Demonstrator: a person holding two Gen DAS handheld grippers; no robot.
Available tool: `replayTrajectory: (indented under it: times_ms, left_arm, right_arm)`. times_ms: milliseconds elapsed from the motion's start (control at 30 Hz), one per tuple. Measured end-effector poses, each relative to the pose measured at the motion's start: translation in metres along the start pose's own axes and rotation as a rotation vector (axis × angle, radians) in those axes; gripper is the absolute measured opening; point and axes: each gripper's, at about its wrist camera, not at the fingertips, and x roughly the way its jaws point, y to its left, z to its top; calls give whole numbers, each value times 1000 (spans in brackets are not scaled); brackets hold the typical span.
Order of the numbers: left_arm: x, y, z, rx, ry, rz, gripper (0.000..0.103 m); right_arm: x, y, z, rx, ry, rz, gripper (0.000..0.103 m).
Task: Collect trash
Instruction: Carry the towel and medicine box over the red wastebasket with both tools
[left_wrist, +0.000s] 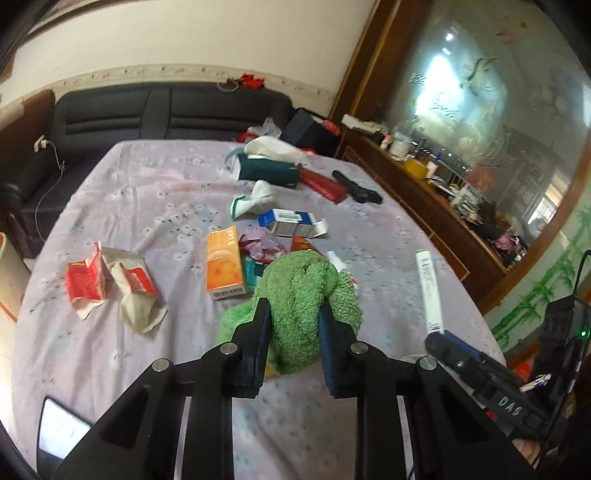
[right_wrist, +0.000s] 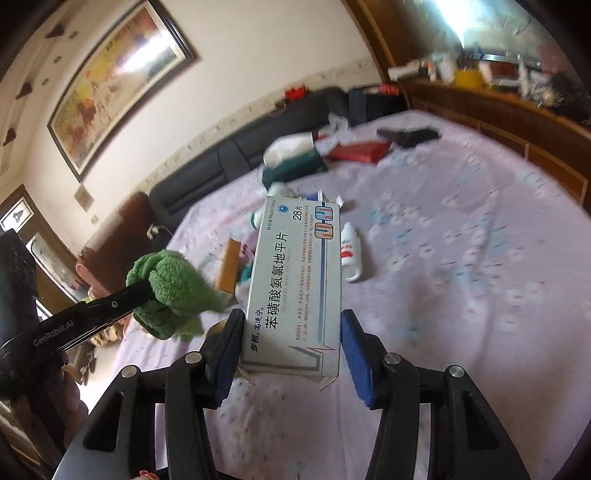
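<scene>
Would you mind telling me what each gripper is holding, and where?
The left gripper pinches the green towel around its bunched middle; the right gripper clamps the white medicine box by its long sides, near the lower end.

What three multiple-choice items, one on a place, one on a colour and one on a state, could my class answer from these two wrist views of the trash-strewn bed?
1. Where does the orange box lie?
A. on the purple bedsheet
B. on the black sofa
C. on the wooden shelf

2. What colour is the fuzzy cloth in the left hand-held gripper?
A. red
B. green
C. blue

3. How is the white medicine box held?
A. lying flat on the sheet
B. lifted between the jaws of the right hand-held gripper
C. tucked under the cloth

Answers:
1 A: the box rests on the sheet among other wrappers.
2 B: the cloth clamped between the left jaws is plainly green.
3 B: the box stands raised above the sheet, with a jaw at each side of it.
</scene>
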Motion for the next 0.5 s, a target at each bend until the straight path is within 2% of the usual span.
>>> replayTrajectory:
  times_ms: [200, 500]
  left_arm:
    - [-39, -28, -27, 27, -5, -84, 23]
    - [-75, -101, -55, 144, -6, -209, 23]
  right_arm:
    - [-70, 3, -17, -2, -85, 8, 55]
    - [-155, -3, -50, -9, -179, -24, 55]
